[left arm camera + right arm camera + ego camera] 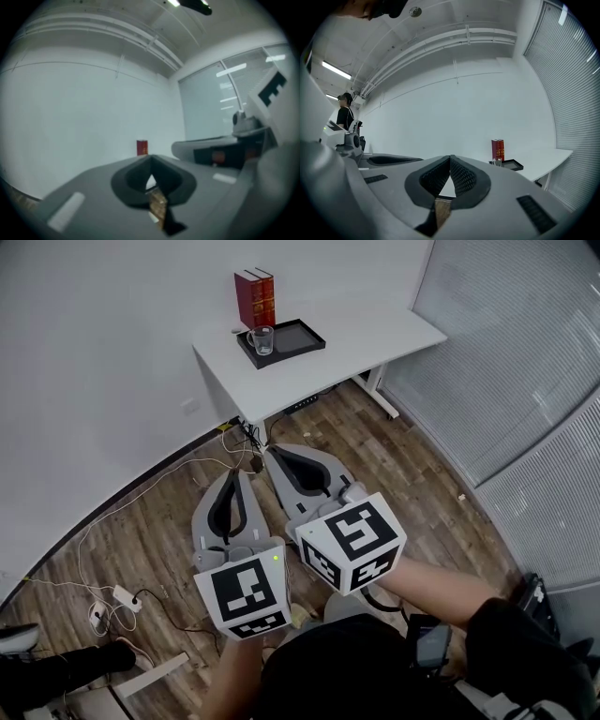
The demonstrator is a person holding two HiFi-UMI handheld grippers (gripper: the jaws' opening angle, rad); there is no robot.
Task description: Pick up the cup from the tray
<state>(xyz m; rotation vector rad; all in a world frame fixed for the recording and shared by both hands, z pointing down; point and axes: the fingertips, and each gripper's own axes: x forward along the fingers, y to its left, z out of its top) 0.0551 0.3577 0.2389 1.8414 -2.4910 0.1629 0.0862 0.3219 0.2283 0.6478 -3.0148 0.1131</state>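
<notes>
2 tools are held side by side over the wooden floor, well apart from the tray point(298, 337): the left tool point(233, 474) and the right tool point(273, 452) are each pressed together, with nothing pinched. The glass cup point(262, 339) is seen upright inside the tray, at the end nearest the 2 red books point(255, 298) stood just behind the tray on the white desk point(384, 334)

Open wooden floor point(412, 474) lies before the far worktop point(375, 338), with cables point(246, 437) trailing at the left. On the worktop, red books point(255, 298) stand just behind the tray point(298, 335), closing its far side; its near and right sides are free.
</notes>
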